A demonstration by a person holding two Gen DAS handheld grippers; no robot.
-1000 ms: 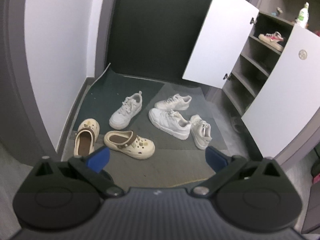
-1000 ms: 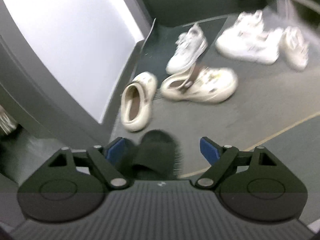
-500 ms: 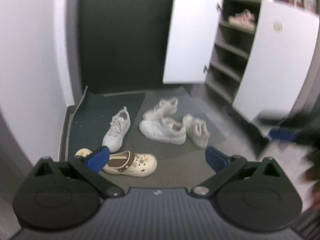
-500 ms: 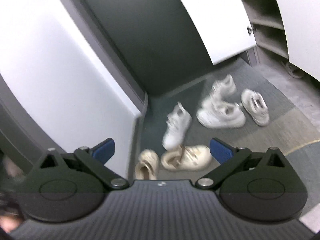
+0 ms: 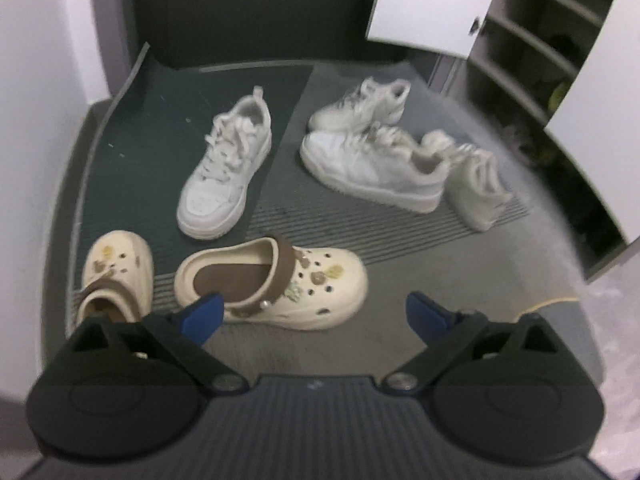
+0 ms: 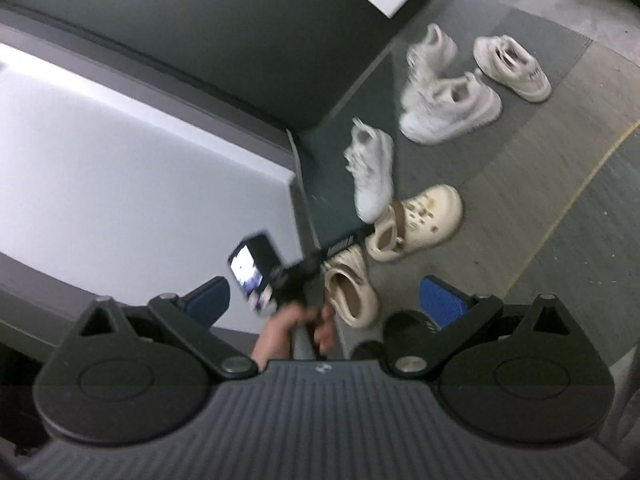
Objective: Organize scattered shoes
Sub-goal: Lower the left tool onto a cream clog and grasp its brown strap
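- The left gripper [image 5: 314,314] is hanging above the floor with its blue fingers [image 5: 200,314] spread wide and gripping nothing; the left finger is overlapping the heel of the strapped clog [image 5: 276,282] in the left wrist view.
- Taking that strapped clog as the landmark: the second clog [image 5: 116,272] is lying just to its left, near the wall edge.
- A white sneaker [image 5: 226,168] is sitting just behind it, on the dark green mat [image 5: 160,128], whose far left corner is curling up.
- Three more pale sneakers [image 5: 372,164] are clustering behind and to its right, touching one another, on the ribbed grey mat [image 5: 340,228].
- Bare floor is lying open to its right and in front.
- The open cabinet [image 5: 532,40] is standing far right of it, white doors swung out.
- The right gripper [image 6: 326,300] is also spreading wide and empty, looking down on the left hand [image 6: 288,328] holding the other tool above the clogs.
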